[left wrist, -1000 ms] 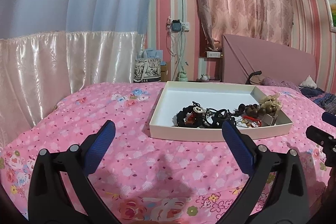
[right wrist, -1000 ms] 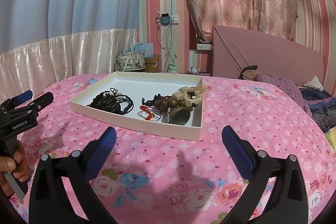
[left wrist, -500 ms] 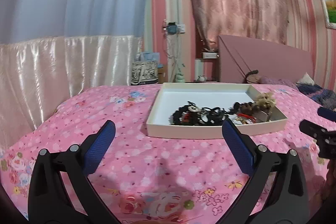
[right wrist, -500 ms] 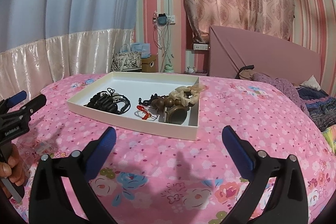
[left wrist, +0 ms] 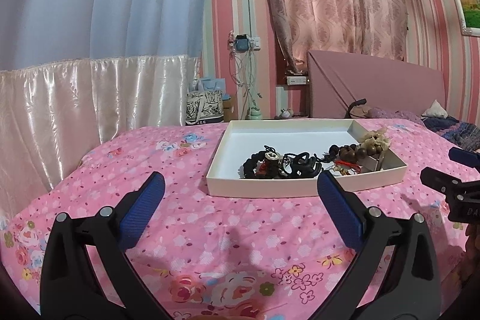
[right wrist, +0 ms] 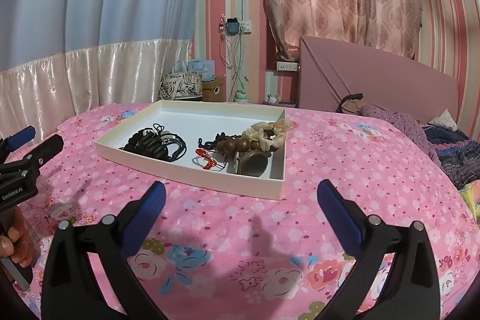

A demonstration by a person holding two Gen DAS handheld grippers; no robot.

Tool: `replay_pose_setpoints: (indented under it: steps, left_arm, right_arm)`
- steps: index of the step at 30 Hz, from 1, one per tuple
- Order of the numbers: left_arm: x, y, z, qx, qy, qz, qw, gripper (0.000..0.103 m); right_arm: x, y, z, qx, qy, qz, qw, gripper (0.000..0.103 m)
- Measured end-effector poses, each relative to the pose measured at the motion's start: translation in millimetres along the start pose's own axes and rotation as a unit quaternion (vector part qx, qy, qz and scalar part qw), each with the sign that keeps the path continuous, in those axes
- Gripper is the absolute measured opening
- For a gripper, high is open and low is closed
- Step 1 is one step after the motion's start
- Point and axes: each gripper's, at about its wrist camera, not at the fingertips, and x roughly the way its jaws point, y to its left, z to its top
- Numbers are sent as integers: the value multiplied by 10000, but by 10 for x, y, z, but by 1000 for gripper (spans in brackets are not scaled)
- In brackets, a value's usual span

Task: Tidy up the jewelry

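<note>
A shallow white tray [left wrist: 300,191] [right wrist: 192,173] lies on the pink flowered bedspread. It holds black cords and bracelets [left wrist: 279,165] [right wrist: 154,144], a brown bead bracelet [left wrist: 352,152] [right wrist: 240,144], a red charm [right wrist: 207,159], a beige scrunchie [right wrist: 267,134] and a round bronze piece [right wrist: 252,167]. My left gripper [left wrist: 240,200] is open and empty, short of the tray's near edge. My right gripper [right wrist: 240,200] is open and empty, short of the tray's near right corner. Each gripper shows at the edge of the other's view.
The bed [left wrist: 180,200] fills the foreground. A pink headboard [left wrist: 375,86], pillows and a dark blanket [right wrist: 456,152] are at the right. Bags [left wrist: 205,107] and a box stand on the floor behind, by the curtain and striped wall.
Both grippers have tilted and shifted slightly; the tray sits a little lower and closer in the right wrist view. Both stay open and empty. Nothing in the tray has moved.
</note>
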Motion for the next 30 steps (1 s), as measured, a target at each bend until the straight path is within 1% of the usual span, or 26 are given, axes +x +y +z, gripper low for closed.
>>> replay_pose_setpoints:
  steps: [4,30]
  left_arm:
    - [-7,-40,-1,98,-26,10,9999,100]
    - [-24,-42,1,113,-15,26,9999,100]
  right_arm:
    - [5,0,-1,29,13,17,10000,101]
    - [24,41,-5,101,46,50,9999,101]
